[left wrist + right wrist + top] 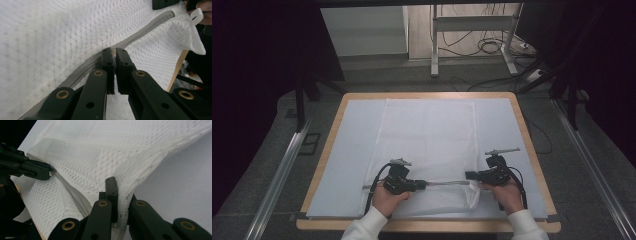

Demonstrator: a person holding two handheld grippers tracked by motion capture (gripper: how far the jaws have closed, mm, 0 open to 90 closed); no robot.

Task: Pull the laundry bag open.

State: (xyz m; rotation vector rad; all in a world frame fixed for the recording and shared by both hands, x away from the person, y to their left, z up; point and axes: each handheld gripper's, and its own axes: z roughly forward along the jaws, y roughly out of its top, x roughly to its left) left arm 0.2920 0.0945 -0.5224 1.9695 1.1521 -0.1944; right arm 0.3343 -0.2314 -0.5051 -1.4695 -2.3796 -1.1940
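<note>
One white mesh laundry bag [427,145] lies flat on a pale sheet [347,150] covering a wooden bench [337,125], its grey zipper [447,183] running along the near edge. What the bag holds cannot be told. Two grippers work that edge. In the left gripper view, the left gripper [115,53] has its jaws closed on the small zipper pull, partway along the zipper. In the right gripper view, the right gripper [117,187] is clamped tight on the mesh at the bag's near right corner, lifting the fabric slightly.
</note>
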